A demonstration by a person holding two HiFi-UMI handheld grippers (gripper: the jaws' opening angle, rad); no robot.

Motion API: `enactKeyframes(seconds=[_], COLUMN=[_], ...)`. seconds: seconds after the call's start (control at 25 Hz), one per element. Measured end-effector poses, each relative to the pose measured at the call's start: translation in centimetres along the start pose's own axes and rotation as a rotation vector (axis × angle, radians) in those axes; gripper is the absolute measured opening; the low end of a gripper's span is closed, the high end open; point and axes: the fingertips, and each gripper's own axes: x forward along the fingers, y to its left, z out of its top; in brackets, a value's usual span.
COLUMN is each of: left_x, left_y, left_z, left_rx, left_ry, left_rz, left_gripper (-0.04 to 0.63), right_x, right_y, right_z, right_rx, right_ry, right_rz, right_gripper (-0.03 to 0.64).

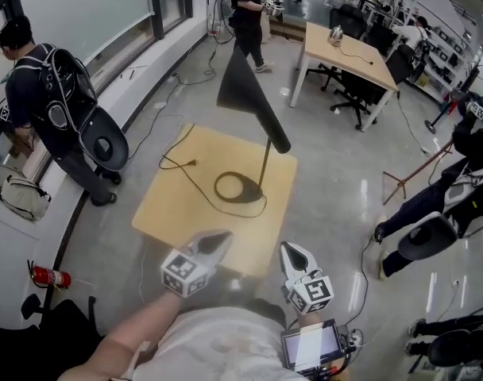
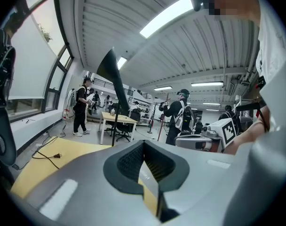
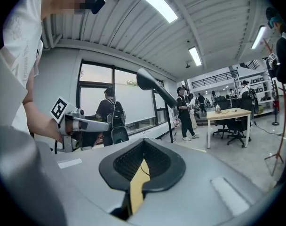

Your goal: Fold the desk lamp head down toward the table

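Lamp head, a black cone, stands raised over the middle of the light wooden bench. It is carried on a thin stem that rises from a ring base, and a black cord trails from the base across the bench top to a loose plug. The cone's long axis slants steeply: the wide mouth is high and toward the far left in the head view, and the narrow neck comes down to the top of the stem on the right. It has not been folded down yet. The head lies ahead of and well above both tools, with the base between it and them. The left hand-held gripper and the right hand-held gripper hover side by side at the near edge of the bench, apart from the lamp and from each other. Both point forward at it, close to level. The right one looks the nearer to the neck and stem; in its own view the cone sits almost straight above the jaw line, while in the left gripper view it stands up and to the left. Each has its jaws brought together with nothing between them. Reaching the head probably calls for a rise and a push forward. Beyond the bench, people stand around the room.
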Motion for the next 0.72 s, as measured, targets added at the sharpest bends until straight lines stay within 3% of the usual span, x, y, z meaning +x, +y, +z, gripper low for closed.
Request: enactKeyframes(seconds=[0.72], left_x=[7.2], left_y=[2.6], left_z=[4.2], left_rx=[0.022], left_ry=[-0.018], left_rz=[0.175], left_gripper=[0.002], right_x=[6.2], right_y=[-6.9], right_z=[2.9], right_rx=[-0.023], right_ry=[0.021], right_rz=[0.190], right_gripper=[0.012])
